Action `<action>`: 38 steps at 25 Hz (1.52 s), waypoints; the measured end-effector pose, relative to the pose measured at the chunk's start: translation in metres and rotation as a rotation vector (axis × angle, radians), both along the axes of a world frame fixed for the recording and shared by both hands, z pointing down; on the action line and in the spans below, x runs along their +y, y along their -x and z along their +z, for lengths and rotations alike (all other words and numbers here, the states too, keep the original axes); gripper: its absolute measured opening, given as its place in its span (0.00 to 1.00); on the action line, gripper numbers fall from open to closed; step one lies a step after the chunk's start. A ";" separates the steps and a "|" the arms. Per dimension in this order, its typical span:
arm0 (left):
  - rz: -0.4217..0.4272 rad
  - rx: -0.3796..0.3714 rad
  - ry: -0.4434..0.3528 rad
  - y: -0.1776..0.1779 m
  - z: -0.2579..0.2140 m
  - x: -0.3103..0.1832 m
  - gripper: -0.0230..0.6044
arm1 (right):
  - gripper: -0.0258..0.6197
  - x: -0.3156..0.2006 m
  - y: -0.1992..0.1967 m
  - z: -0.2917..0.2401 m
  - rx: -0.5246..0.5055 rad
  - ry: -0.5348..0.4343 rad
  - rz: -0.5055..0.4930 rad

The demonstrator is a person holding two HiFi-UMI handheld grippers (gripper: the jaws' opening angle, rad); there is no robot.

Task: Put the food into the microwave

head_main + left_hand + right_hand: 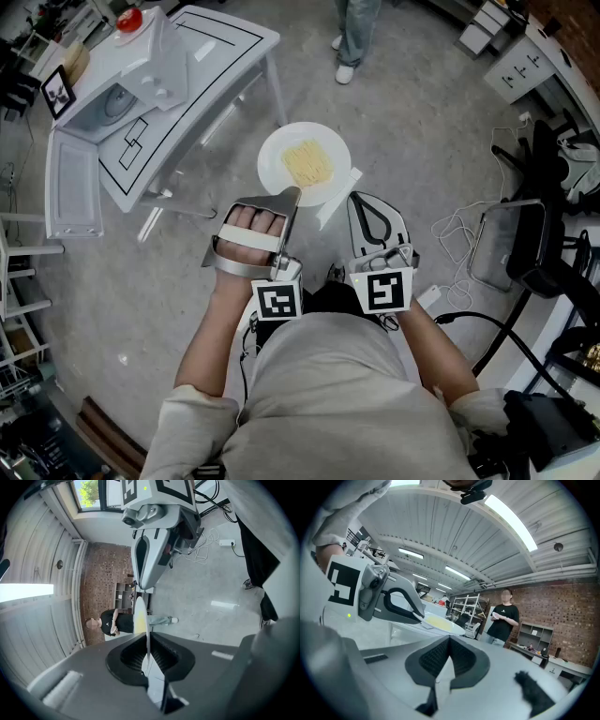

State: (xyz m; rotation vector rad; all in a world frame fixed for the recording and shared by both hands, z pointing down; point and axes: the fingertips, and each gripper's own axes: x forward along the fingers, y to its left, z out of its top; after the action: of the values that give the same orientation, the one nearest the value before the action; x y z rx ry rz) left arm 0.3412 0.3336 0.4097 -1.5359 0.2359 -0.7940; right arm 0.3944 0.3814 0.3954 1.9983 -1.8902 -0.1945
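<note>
The round white plate of yellow food (305, 164), clamped by the left tool (291, 193), should be carried level; the right tool (449, 641) is closed, empty.

place: lab/workshop hall | brick wall (562, 602), arched metal roof (454, 531), floor cables (459, 230)

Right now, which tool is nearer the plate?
Left. The left tool is clamped on the near rim of the plate; the right tool, shut and empty, sits just off its right side.
</note>
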 end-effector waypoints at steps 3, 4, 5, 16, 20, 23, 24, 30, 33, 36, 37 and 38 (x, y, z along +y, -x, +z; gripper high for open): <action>0.000 -0.006 0.005 0.005 -0.001 0.002 0.08 | 0.06 -0.002 0.004 -0.004 0.003 -0.003 -0.010; -0.002 -0.007 0.007 0.007 -0.001 0.001 0.08 | 0.06 -0.004 0.006 -0.005 0.004 -0.002 -0.015; -0.006 -0.009 0.009 0.009 -0.001 -0.001 0.08 | 0.06 -0.006 0.009 -0.005 0.003 -0.002 -0.020; -0.099 0.006 0.002 0.041 -0.003 -0.037 0.08 | 0.06 -0.044 0.031 -0.005 0.051 0.007 -0.078; -0.157 0.010 0.002 0.066 -0.006 -0.057 0.08 | 0.06 -0.066 0.050 -0.005 0.066 0.010 -0.127; -0.199 0.019 -0.004 0.087 -0.009 -0.074 0.08 | 0.06 -0.084 0.070 -0.008 0.065 0.007 -0.166; -0.215 0.019 -0.005 0.096 -0.009 -0.079 0.08 | 0.06 -0.091 0.078 -0.009 0.066 0.009 -0.181; -0.311 0.033 -0.010 0.159 -0.011 -0.122 0.08 | 0.06 -0.139 0.137 -0.008 0.099 0.017 -0.282; -0.368 0.037 -0.015 0.198 -0.012 -0.143 0.08 | 0.06 -0.162 0.171 -0.004 0.117 0.039 -0.334; -0.426 0.034 -0.020 0.241 -0.010 -0.163 0.08 | 0.06 -0.187 0.213 -0.008 0.135 0.014 -0.395; -0.444 0.035 -0.019 0.256 -0.009 -0.170 0.08 | 0.06 -0.195 0.227 -0.007 0.139 0.013 -0.413; -0.461 0.035 -0.018 0.272 -0.008 -0.178 0.08 | 0.06 -0.204 0.241 -0.007 0.145 0.014 -0.429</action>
State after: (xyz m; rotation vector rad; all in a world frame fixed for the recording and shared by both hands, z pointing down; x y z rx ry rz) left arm 0.0696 0.1561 0.4019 -1.4977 0.6365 -1.1203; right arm 0.1531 0.1776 0.3886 1.5003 -2.1900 -0.4255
